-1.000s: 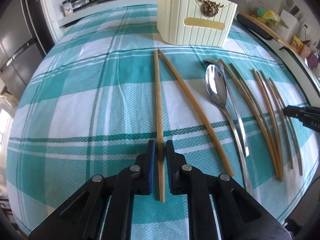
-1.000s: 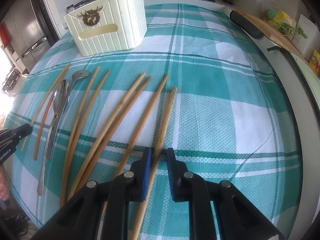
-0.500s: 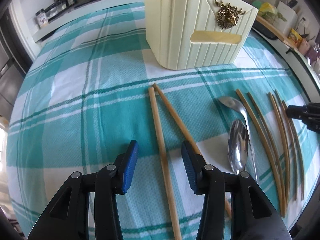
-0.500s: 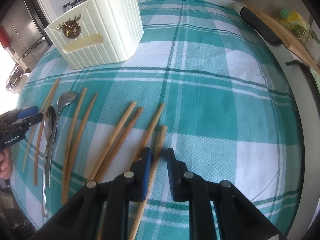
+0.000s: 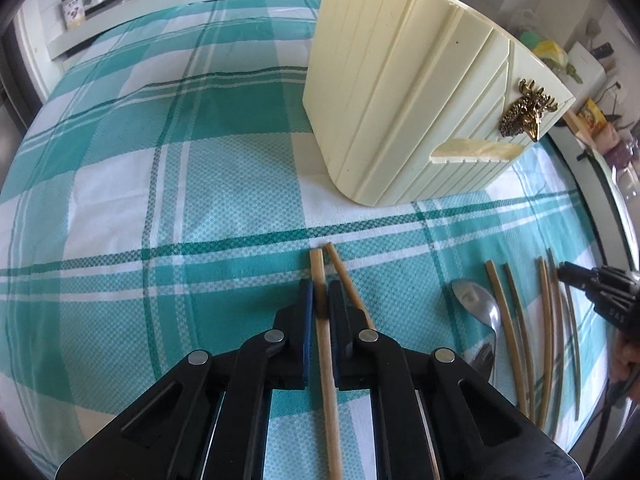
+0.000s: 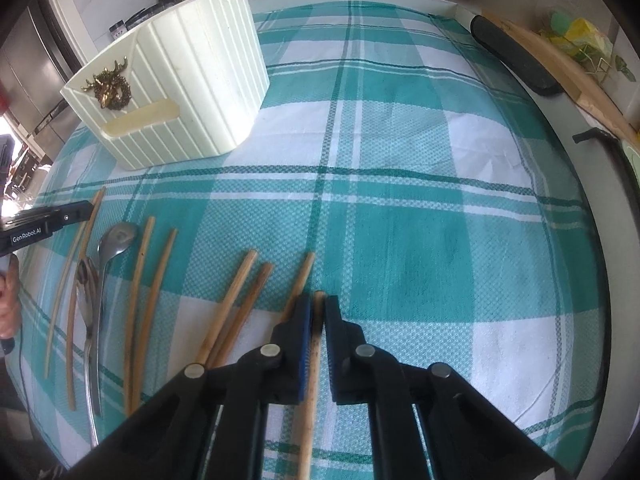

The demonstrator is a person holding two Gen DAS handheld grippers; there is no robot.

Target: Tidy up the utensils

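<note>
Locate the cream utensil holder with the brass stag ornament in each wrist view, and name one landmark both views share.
Left wrist view: the cream utensil holder fills the upper centre-right, standing on the checked cloth beyond the chopstick tips.
Right wrist view: the cream utensil holder stands upper left, beyond the row of chopsticks and spoons.
Shared landmark: the brass stag ornament on its front face.
</note>
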